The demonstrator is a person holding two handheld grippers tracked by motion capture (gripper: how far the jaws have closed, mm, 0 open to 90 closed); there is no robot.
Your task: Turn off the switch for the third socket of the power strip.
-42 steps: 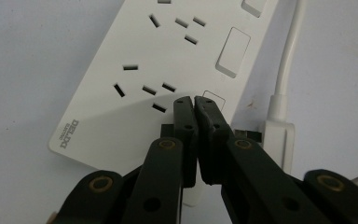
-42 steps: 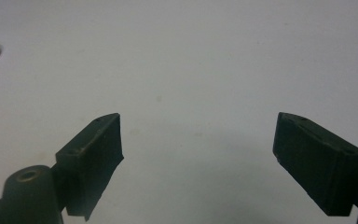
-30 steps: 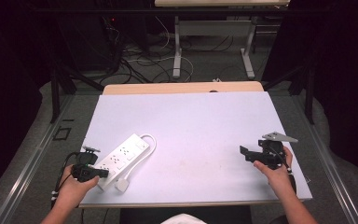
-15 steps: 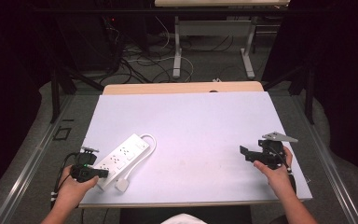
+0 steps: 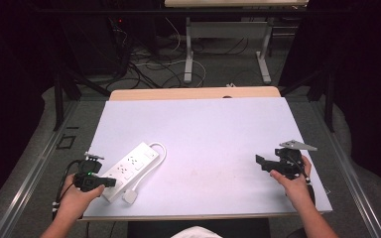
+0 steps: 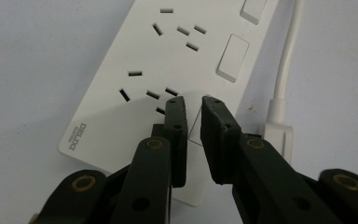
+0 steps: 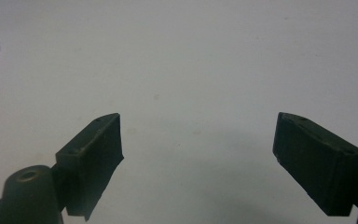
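Spanning most of the high view: white counter [image 5: 203, 134], bare apart from one white power strip [image 5: 129, 169] lying diagonally near the front left corner, cord [image 5: 156, 153] looped beside it and plug [image 5: 130, 197] resting at the near end. Positioned over the near end of the strip: left hand-held gripper [image 6: 193, 109], jaws parted by a narrow gap, having just been opening, tips above the nearest rocker switch [image 6: 196, 122] with nothing clamped between them. Parked well apart at the right edge of the counter: right hand-held gripper [image 7: 198, 154], jaws spread wide, empty, over bare surface. Judged status: switch press at the near end apparently complete or in release; whether the switch changed position cannot be told. Remaining: two further switches [image 6: 232, 58] along the strip untouched by either gripper; plug unconnected to any outlet.
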